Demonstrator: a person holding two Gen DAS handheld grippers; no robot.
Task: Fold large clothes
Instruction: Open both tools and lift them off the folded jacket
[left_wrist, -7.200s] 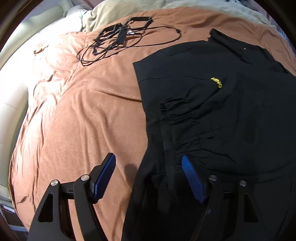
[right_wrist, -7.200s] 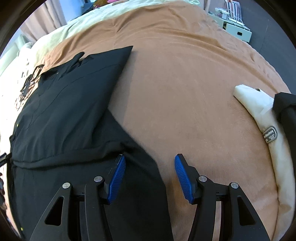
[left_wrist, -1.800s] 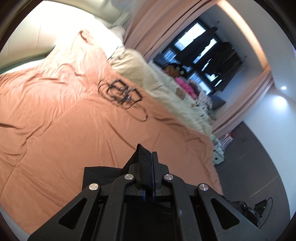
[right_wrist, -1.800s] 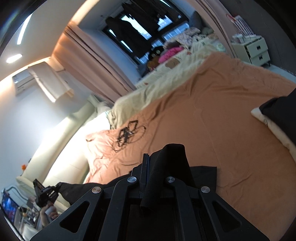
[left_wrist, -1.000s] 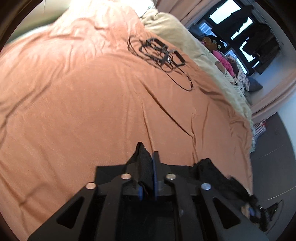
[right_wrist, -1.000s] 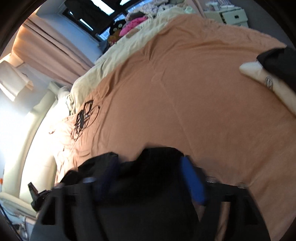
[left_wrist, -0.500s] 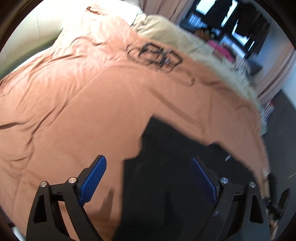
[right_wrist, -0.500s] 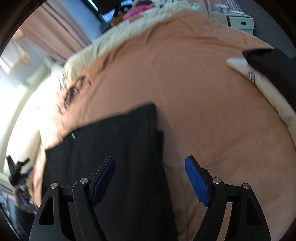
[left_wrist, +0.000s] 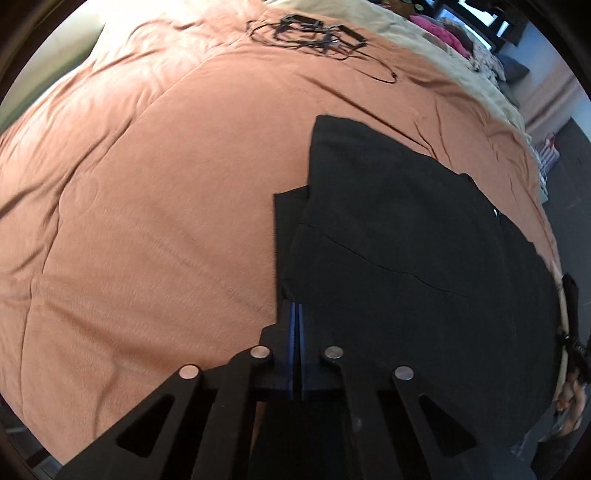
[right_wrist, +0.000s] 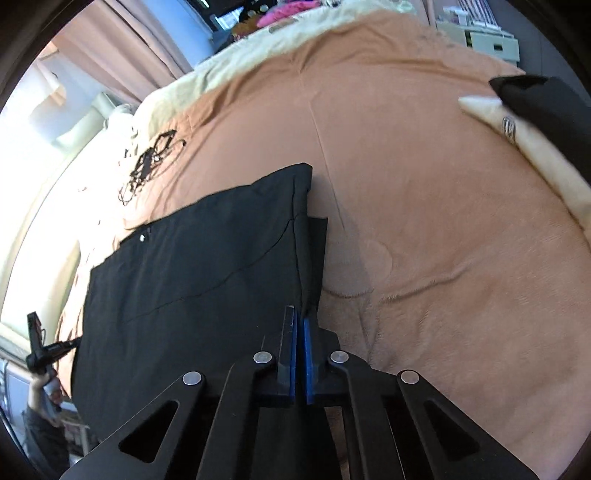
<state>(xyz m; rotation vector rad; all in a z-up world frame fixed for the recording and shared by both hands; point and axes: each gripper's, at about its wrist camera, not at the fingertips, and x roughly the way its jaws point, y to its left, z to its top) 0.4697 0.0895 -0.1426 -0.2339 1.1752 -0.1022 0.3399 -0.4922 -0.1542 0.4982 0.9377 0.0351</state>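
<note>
A black garment (left_wrist: 406, 240) lies folded flat on the orange bedspread (left_wrist: 147, 184), with a lower layer sticking out along one side. My left gripper (left_wrist: 295, 306) is shut on the garment's left edge near its front corner, and the blue pads meet with the hem at their tips. In the right wrist view the same garment (right_wrist: 203, 266) lies left of centre. My right gripper (right_wrist: 300, 314) is shut on its right edge, where the hem runs down between the pad tips.
A tangle of black cables (left_wrist: 310, 33) lies at the far side of the bed, beside a cream blanket (left_wrist: 443, 74). A cream folded item (right_wrist: 535, 155) with a black one (right_wrist: 546, 107) on it sits at the bed's right edge. A white nightstand (right_wrist: 487, 40) stands beyond.
Half a second ago both grippers stood open astride the garment's side edges. Both have since dropped lower and shut on those edges. A second ago the garment still hung from them.
</note>
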